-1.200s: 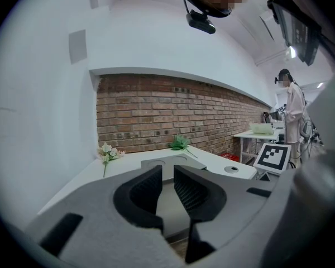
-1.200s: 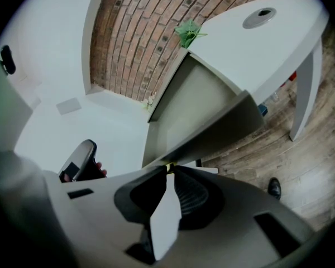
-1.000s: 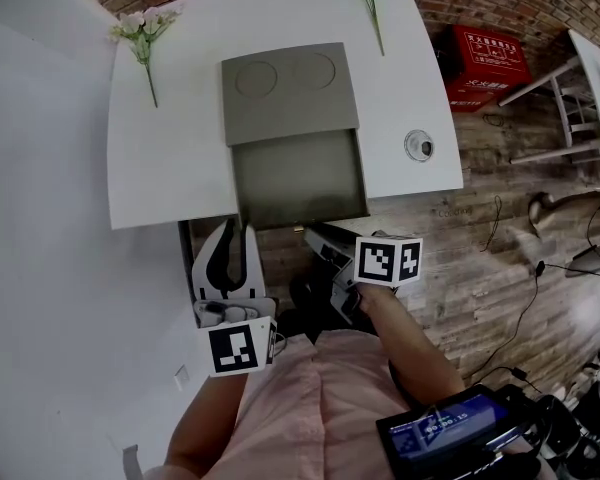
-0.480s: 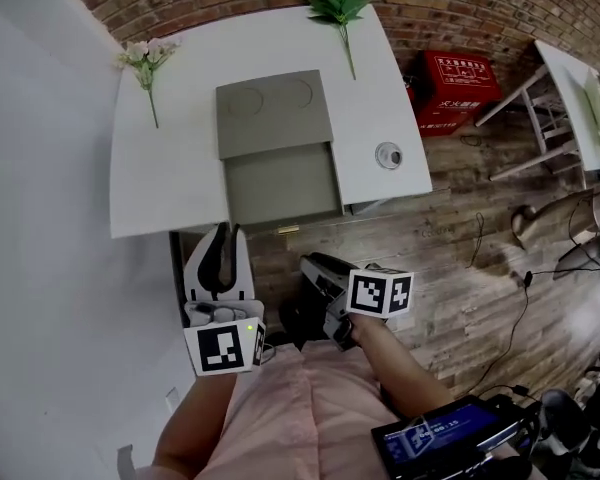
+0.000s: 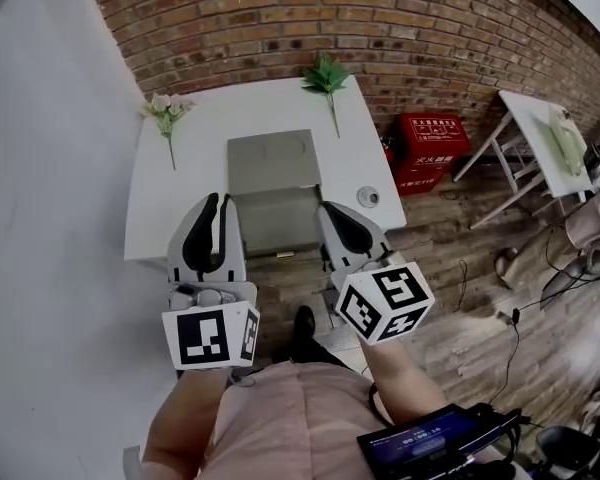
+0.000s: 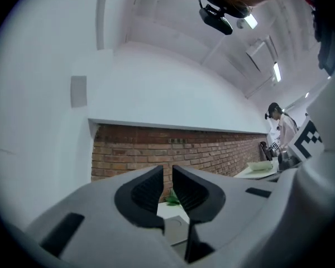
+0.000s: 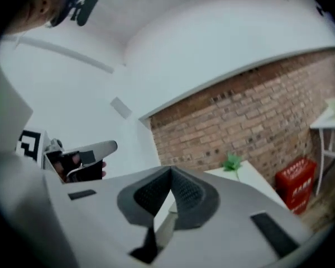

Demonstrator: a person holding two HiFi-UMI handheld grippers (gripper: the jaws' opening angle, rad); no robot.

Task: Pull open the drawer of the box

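Left gripper [image 6: 167, 175]: jaws have just been closing, a narrow gap between the pads, nothing in it. Right gripper [image 7: 170, 173]: tips pressed together, empty. Both are held up, roughly level, aimed at the brick wall [image 6: 128, 149], well apart from the work.

From the head view, the box [image 5: 273, 158] sits mid-table [image 5: 155, 193]. Its drawer [image 5: 278, 223] is slid out toward me, front past the table's near edge. Neither gripper touches it.

My read is that the pull is done and the drawer stands open. I can't tell if any travel remains. I see nothing left to do.
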